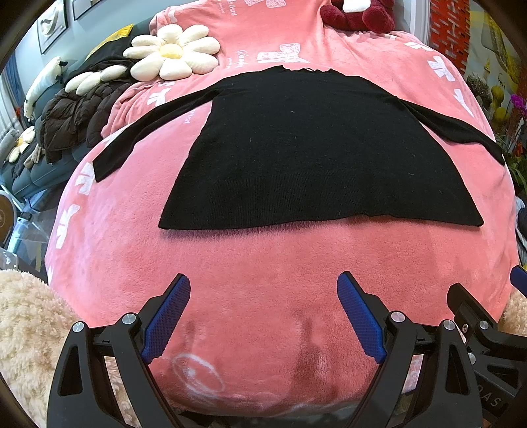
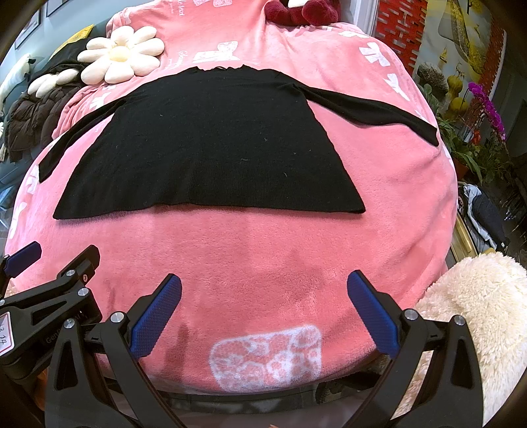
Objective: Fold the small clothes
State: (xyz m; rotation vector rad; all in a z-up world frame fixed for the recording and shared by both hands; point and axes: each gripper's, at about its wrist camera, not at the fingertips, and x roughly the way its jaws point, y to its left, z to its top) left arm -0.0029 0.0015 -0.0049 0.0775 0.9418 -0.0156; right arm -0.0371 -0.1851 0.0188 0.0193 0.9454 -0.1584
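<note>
A black long-sleeved top (image 1: 316,154) lies flat and spread out on a pink fleece blanket (image 1: 250,260), hem nearest me, both sleeves stretched out to the sides. It also shows in the right wrist view (image 2: 210,148). My left gripper (image 1: 263,286) is open and empty, hovering over bare blanket a short way before the hem. My right gripper (image 2: 263,284) is open and empty too, beside the left one, also short of the hem. The right gripper's black frame shows at the right edge of the left wrist view.
A daisy-shaped cushion (image 1: 173,52) and a dark red plush toy (image 1: 359,14) lie beyond the top's collar. Dark jackets (image 1: 75,112) are piled on a sofa at the left. Potted plants (image 2: 477,131) stand at the right. Fluffy cream fabric (image 2: 477,312) lies at the near edge.
</note>
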